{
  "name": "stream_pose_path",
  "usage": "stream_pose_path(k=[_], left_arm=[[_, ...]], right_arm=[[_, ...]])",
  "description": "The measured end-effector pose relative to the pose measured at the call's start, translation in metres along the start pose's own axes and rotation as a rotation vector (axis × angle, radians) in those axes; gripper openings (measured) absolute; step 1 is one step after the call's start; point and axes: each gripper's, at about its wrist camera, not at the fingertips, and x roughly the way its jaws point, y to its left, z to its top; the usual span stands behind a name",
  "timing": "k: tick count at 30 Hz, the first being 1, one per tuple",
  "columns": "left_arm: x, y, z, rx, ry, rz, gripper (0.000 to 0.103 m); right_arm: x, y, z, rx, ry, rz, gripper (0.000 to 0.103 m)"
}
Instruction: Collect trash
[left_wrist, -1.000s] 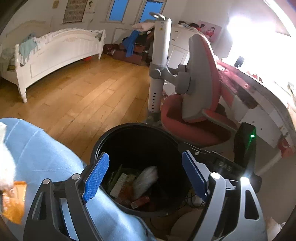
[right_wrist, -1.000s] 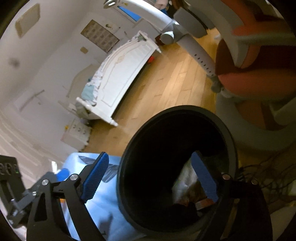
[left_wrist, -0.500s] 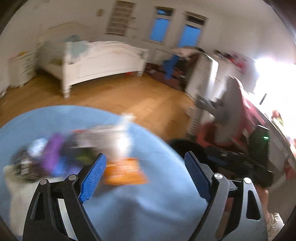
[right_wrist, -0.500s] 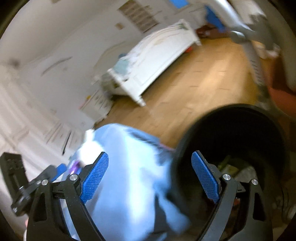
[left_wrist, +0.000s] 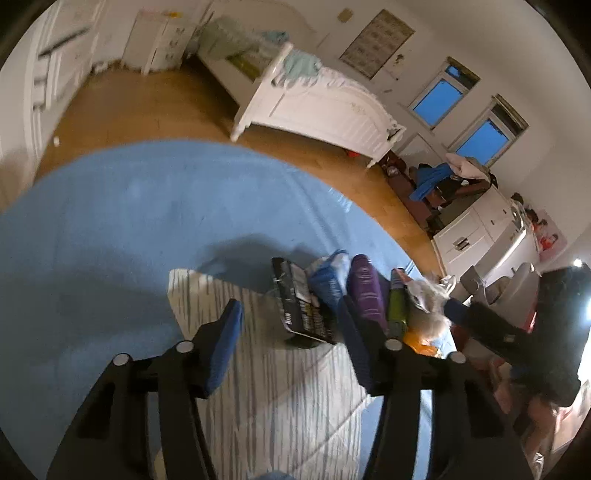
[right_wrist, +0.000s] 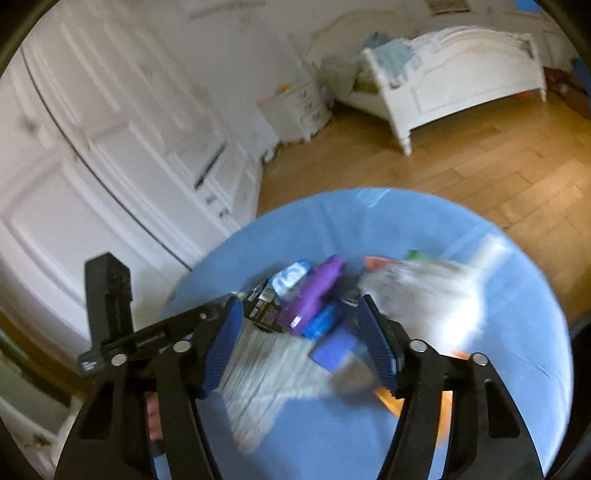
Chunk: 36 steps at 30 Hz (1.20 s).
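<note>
A heap of trash lies on a round blue table (left_wrist: 110, 229): a black packet (left_wrist: 301, 306), a blue packet (left_wrist: 328, 282), a purple packet (left_wrist: 365, 291), a green one (left_wrist: 397, 302), crumpled white plastic (left_wrist: 430, 299) and an orange wrapper (left_wrist: 421, 338). A white striped cloth (left_wrist: 280, 373) lies under my left gripper (left_wrist: 291, 347), which is open and empty just short of the heap. My right gripper (right_wrist: 301, 343) is open and empty above the same heap, with the purple packet (right_wrist: 314, 291) and white plastic (right_wrist: 424, 291) ahead. The left gripper (right_wrist: 107, 314) shows at its left.
A white bed (left_wrist: 314, 99) stands across the wooden floor (right_wrist: 498, 162). White wardrobe doors (right_wrist: 92, 147) are on the left. The right gripper's body (left_wrist: 524, 332) shows at the right of the left wrist view.
Both grippers have swung away from the black trash bin to the blue table. The trash heap now lies right in front of both open grippers.
</note>
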Motion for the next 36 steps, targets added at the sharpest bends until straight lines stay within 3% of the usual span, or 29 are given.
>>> stream_pose_path(k=[5, 7, 17, 22, 26, 31, 33, 36], left_arm=[[0.011, 0.013, 0.006, -0.032, 0.047, -0.032, 0.031], [0.012, 0.011, 0.006, -0.028, 0.049, -0.037, 0.031], [0.011, -0.002, 0.001, 0.011, 0.014, 0.005, 0.019], [0.010, -0.013, -0.006, 0.021, 0.022, 0.014, 0.018], [0.008, -0.009, -0.012, -0.015, 0.028, -0.019, 0.016], [-0.014, -0.027, -0.024, 0.068, -0.051, 0.000, 0.010], [-0.028, -0.031, -0.028, 0.092, -0.089, 0.012, 0.000], [-0.050, -0.029, -0.029, 0.102, -0.136, 0.034, 0.000]], right_arm=[[0.051, 0.007, 0.011, -0.013, 0.097, -0.080, 0.047], [0.062, 0.008, 0.011, -0.023, 0.120, -0.107, 0.041], [0.066, 0.003, -0.003, -0.072, 0.114, -0.131, 0.040], [0.072, 0.007, -0.002, -0.094, 0.106, -0.161, 0.040], [0.060, 0.001, -0.012, -0.060, 0.069, -0.135, 0.034], [0.019, -0.001, -0.028, -0.020, -0.041, -0.085, 0.028], [-0.006, -0.002, -0.036, -0.009, -0.095, -0.059, 0.027], [-0.032, -0.009, -0.050, 0.007, -0.131, -0.036, 0.027]])
